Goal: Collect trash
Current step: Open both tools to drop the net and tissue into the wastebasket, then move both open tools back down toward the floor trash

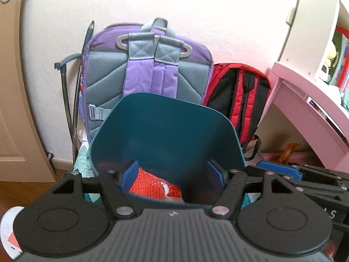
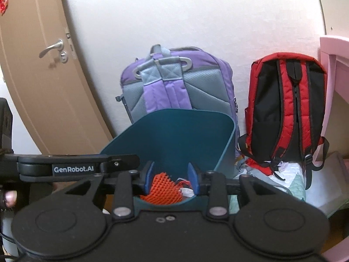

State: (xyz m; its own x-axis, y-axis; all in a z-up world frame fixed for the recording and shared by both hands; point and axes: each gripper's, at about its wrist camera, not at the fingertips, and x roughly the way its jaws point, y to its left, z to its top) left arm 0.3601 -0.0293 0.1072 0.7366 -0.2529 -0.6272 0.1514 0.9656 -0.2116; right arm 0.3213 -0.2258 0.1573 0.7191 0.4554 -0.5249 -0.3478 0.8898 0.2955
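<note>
Two views: both grippers poised over the same teal bin, so let's go camera by camera.

Left wrist, claw: left gripper [image 1: 172, 175] stands released, blue pads spread wide, nothing pinched between them.
Left wrist, trash: orange mesh netting [image 1: 150, 184] with a bit of white wrapper lies down inside the teal bin [image 1: 165, 128], below the pads and apart from them.
Left wrist, neighbour: right gripper [image 1: 281, 171] pokes in at the right edge, one blue pad showing.
Left wrist, backdrop: purple backpack [image 1: 150, 65] leans on the wall behind the bin, red backpack [image 1: 240, 100] beside it, pink desk [image 1: 305, 100] off to the right.

Right wrist, claw: right gripper [image 2: 171, 175] also let go, pads parted, no contact with anything.
Right wrist, trash: the orange mesh netting [image 2: 163, 188] sits in the teal bin [image 2: 174, 137], a crumpled white scrap next to it.
Right wrist, neighbour: the left gripper [image 2: 78, 166] crosses the left side of the frame.
Right wrist, floor: pale bedding or paper [image 2: 290, 181] lies by the red backpack [image 2: 288, 109]; whether it is trash I cannot tell.

Progress: this piece looks delivered, both claws empty.
Left to do: any further litter lies outside these frames; an orange scrap [image 1: 289, 151] under the desk may be next.
</note>
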